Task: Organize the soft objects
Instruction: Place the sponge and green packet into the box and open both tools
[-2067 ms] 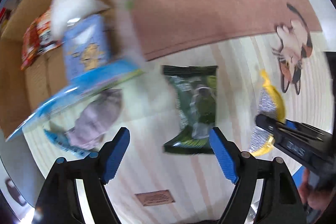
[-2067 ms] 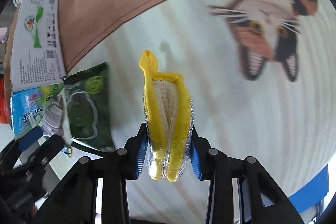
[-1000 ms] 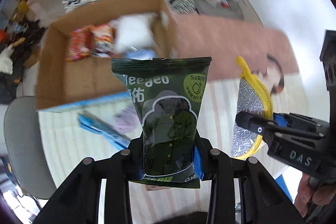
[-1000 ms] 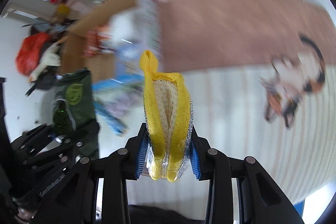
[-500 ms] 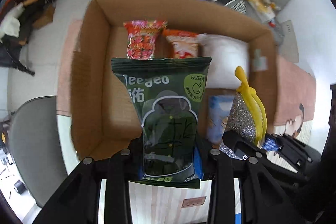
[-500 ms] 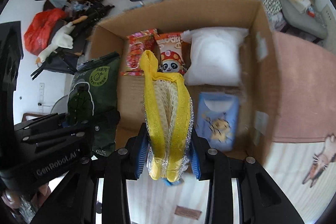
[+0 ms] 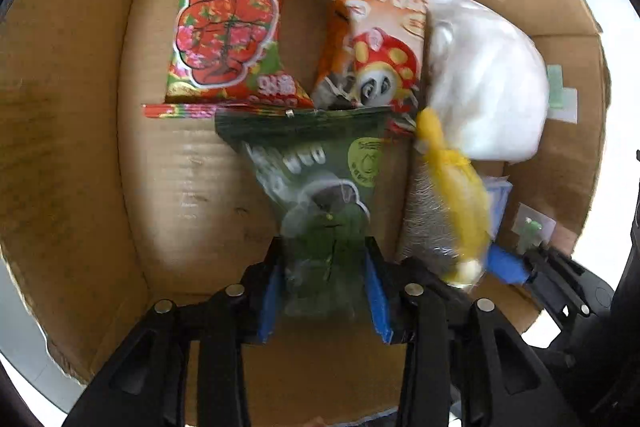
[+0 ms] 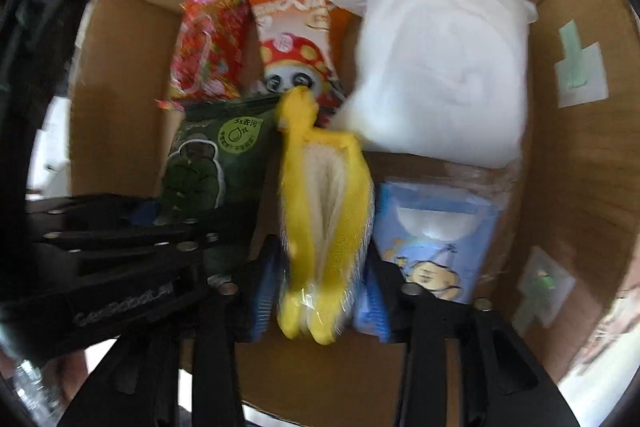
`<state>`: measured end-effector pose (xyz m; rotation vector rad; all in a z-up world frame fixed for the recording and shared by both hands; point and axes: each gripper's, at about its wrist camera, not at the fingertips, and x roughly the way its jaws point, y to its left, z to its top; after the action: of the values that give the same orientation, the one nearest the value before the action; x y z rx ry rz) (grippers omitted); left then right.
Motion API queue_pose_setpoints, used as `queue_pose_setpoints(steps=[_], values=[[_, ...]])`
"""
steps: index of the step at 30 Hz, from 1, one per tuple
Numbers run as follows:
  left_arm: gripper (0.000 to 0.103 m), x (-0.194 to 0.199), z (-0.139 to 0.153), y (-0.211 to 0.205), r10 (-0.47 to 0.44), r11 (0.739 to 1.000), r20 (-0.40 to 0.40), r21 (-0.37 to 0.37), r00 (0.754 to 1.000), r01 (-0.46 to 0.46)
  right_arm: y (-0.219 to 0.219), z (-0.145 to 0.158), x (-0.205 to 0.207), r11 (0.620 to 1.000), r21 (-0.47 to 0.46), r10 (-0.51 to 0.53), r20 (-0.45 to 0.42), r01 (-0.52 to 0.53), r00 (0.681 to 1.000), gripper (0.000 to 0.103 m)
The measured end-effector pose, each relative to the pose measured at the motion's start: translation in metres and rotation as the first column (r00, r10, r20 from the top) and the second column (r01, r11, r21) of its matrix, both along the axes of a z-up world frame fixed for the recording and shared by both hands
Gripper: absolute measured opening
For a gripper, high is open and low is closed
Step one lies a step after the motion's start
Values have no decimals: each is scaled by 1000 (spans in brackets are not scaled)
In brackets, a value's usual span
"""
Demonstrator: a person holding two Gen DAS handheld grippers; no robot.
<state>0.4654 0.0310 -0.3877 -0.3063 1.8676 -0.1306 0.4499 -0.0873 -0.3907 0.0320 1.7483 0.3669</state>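
Both grippers reach down into an open cardboard box (image 7: 72,155). The left gripper (image 7: 325,291) is closed on the lower end of a dark green packet (image 7: 320,179), its blue pads pressed against the packet's two sides; the packet stands up ahead of the fingers with its top edge near the snack bags at the far end of the box. The right gripper (image 8: 318,297) is clamped on the bottom of a yellow scrubbing sponge (image 8: 324,211) wrapped in clear film, with a silvery side that shows in the left wrist view (image 7: 432,211) and a pale mesh middle that shows in the right wrist view. The two held things hang side by side, the sponge just to the right of the green packet (image 8: 212,163), and they look close enough to touch, though the blur leaves that unclear. On the box floor, at the far end, lie a red flowered snack bag (image 7: 232,27) and beside it an orange snack bag with a panda face (image 7: 372,55). A white pillow-like bag (image 8: 436,67) fills the far right corner, partly over the orange bag. Nearer, against the right wall, lies a light blue tissue pack (image 8: 432,251), just right of the sponge.
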Motion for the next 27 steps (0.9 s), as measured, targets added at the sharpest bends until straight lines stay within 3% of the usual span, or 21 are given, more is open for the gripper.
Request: queue_pose_setpoints(steps=[2,4,8,11,13,16,21,27], values=[[43,-2,14,-5,-19,999,30,28,999,18,0,7,0,1000,-17,11,20,-11,1000,83],[58,-5,29,-9,-35,999,60,44,998,32,0,18,0,1000,-24,15,44,-14,999,83],[60,-19,61,-13,-39,997,123,75,992,30,-3,42,0,1000,-27,7,70,-5,997,83],[65,-28,81,-15,-49,994,164,110,985,31,-6,62,-10,998,-65,15,109,-8,994,94],[84,-33,95,-11,-53,991,208,131,977,26,-3,76,-18,995,-95,13,148,1,989,99],[96,-39,119,-10,-77,979,297,205,952,15,-5,96,-29,993,-119,3,214,23,977,103],[100,-46,146,1,-36,974,395,217,918,-56,-23,133,-45,986,-148,-34,309,83,951,103],[101,-63,164,2,-27,964,451,248,892,-96,-32,155,-63,988,-95,-86,325,123,942,103]])
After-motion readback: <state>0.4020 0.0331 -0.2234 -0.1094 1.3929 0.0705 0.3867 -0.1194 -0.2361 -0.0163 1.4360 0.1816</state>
